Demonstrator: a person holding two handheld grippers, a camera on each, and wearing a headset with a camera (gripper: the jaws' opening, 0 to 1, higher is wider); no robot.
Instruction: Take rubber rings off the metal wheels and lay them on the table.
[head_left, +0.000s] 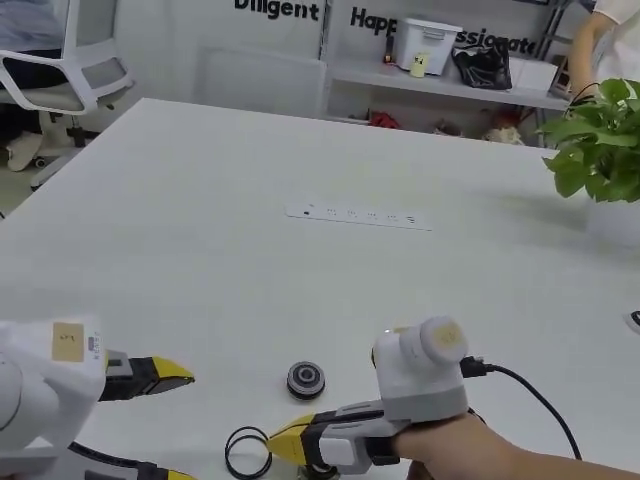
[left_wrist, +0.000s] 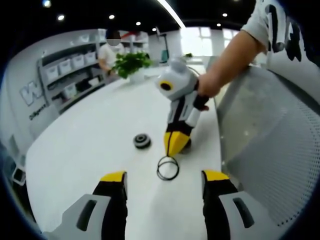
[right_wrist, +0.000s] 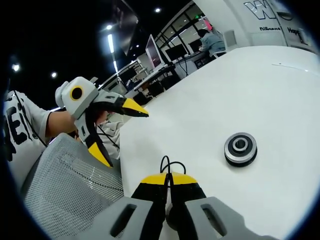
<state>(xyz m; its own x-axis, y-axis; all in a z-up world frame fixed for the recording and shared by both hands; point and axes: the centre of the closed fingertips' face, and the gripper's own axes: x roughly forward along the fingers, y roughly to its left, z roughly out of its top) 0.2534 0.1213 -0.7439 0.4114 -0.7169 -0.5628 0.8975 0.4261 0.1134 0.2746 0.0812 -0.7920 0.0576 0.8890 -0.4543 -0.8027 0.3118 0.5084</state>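
Jaws, left gripper (left_wrist: 165, 177): wide apart, holding nothing, poised low over the table (head_left: 300, 160).

Rubber ring (left_wrist: 158, 169): thin black loop lying flat on the table, ahead of the left jaws and centred between them, its far edge at the right tips. Judged light, soft and stretchy; best taken by a shallow pinch on the band.

Jaws, right gripper (right_wrist: 167, 179): together, apparently nipping the ring's edge.

Metal wheel (head_left: 306, 378): ahead of the right jaws, off to their right and apart from the loose ring; its dark outer band looks like a ring not yet removed. Judged heavy, stiff and likely to slide, so brace the flanks while peeling.
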